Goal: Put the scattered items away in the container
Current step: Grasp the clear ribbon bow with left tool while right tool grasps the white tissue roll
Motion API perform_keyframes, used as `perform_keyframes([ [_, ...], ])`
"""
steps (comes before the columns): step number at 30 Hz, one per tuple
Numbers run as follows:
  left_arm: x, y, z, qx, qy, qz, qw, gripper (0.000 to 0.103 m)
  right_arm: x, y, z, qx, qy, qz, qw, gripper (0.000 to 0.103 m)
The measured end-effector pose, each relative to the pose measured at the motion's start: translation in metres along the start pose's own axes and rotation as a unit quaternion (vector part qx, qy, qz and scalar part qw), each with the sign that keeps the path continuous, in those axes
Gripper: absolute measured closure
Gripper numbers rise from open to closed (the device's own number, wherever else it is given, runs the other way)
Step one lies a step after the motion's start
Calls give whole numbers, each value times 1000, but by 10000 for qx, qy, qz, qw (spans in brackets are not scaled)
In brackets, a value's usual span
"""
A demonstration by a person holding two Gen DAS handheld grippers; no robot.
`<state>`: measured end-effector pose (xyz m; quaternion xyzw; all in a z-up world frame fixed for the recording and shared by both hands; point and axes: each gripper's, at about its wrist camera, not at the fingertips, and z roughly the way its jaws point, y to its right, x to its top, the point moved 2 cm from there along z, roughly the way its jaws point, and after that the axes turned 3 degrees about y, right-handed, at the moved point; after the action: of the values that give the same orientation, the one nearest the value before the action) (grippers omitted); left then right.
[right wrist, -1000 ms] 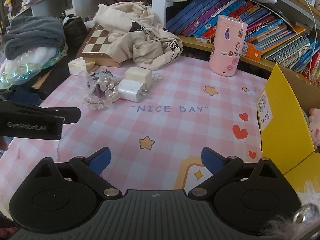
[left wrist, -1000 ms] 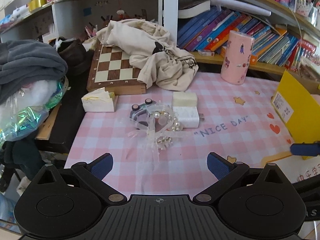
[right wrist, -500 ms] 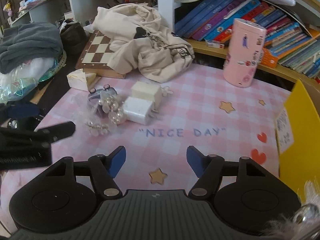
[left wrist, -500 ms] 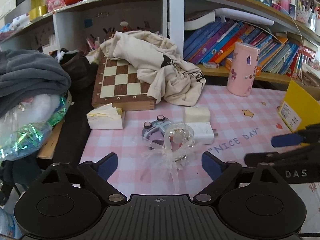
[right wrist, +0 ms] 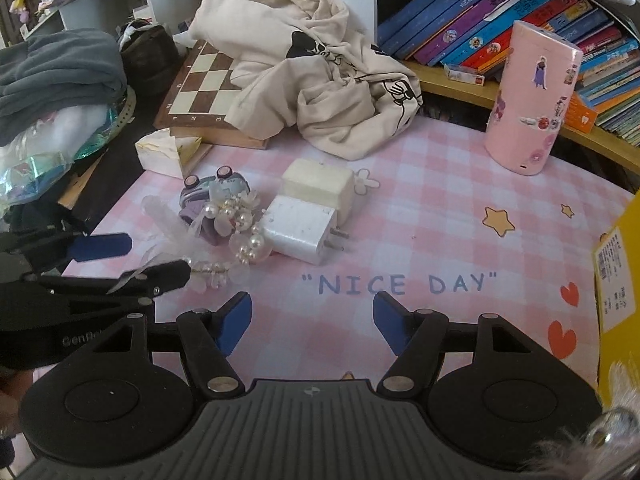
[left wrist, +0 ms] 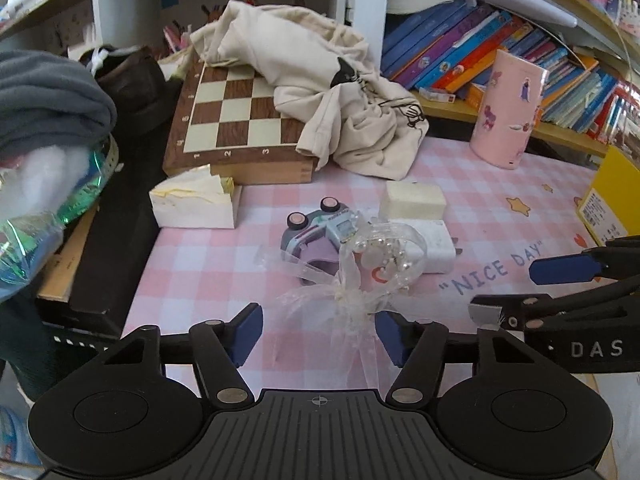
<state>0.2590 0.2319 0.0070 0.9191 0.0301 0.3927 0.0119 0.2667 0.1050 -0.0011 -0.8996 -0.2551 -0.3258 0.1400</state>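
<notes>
A pearl-and-ribbon ornament [left wrist: 380, 256] lies on a lilac toy car [left wrist: 316, 228], beside a white charger [left wrist: 432, 244] and a cream block [left wrist: 412, 200] on the pink checked mat [left wrist: 208, 280]. My left gripper [left wrist: 319, 334] hangs low over the mat with its jaws closing. The ornament's ribbon tail lies between them, and the pads do not press on it. My right gripper [right wrist: 312, 318] stands open with nothing in it, just short of the "NICE DAY" print, with the charger [right wrist: 300, 230] ahead on the left. The yellow box [right wrist: 620, 272] stands at the right edge.
A chessboard [left wrist: 228, 120] under a cream cloth bag [left wrist: 352, 92] lies behind the items. A wedge-shaped paper box [left wrist: 196, 200] is at the left. A pink sticker-covered cylinder [right wrist: 532, 100] stands at the back right before a shelf of books [right wrist: 500, 24]. Grey cloth [left wrist: 44, 96] is piled on the left.
Both grippers moved forward towards the cluster of items and both jaws narrowed. The ribbon tail now lies between the left jaws. The right gripper's fingers came into the left wrist view.
</notes>
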Motion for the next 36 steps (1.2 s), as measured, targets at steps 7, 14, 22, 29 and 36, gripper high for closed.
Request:
perform_keyframes([
  [7, -3, 2, 14, -190, -128, -42, 9997, 67, 18, -5, 19, -76, 84, -55, 9999, 41],
  [14, -10, -4, 10, -515, -246, -39, 9984, 99, 40, -11, 37, -46, 115, 23, 9999, 46],
  [22, -22, -21, -9, -409, -371, -159, 9983, 98, 50, -24, 64, -285, -113, -311, 9990, 46],
  [29, -11, -13, -19, -426, 64, 90, 9990, 63, 45, -26, 72, -304, -243, -334, 9987, 45],
  [36, -8, -1, -1, -470, -48, 304, 9984, 56, 42, -24, 67, -252, -192, -382, 9988, 48],
])
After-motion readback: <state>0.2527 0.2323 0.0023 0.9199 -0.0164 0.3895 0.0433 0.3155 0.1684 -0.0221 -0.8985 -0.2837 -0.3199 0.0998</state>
